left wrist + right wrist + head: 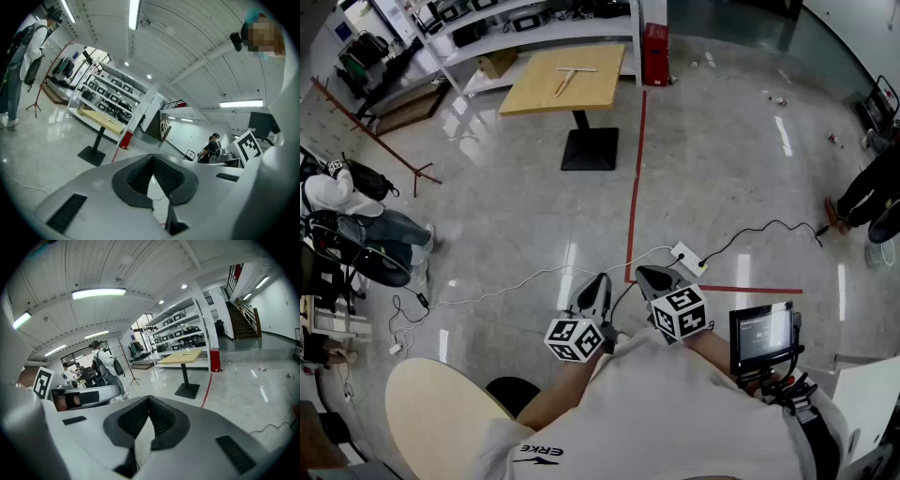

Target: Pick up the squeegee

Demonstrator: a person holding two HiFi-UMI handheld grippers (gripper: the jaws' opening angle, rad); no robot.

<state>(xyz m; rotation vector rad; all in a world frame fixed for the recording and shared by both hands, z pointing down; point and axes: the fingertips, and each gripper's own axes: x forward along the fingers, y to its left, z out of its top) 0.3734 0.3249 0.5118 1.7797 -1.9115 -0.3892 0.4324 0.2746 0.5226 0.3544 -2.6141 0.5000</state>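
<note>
The left gripper (598,280) is held out level in front of the person's chest, its two dark ribbed pads pressed together at the tips with nothing between them. Just beside it, the right gripper (646,274) tilts down a little more toward the floor, and its jaws are pressed together and empty too. Each carries its cube of square markers at the back, close against the person's white shirt.

Below the two grippers the polished grey floor (722,169) has a white power strip (687,255) lying on it, with thin cables trailing off to either side, next to a line of red tape (636,178).

The squeegee (566,82) is well apart from both grippers, lying flat on the square wooden table (534,94) across the room. A red cabinet (654,53) stands just beside that table, with white shelving (534,33) behind. A round pale tabletop (431,412) sits near the person's left elbow.
</note>
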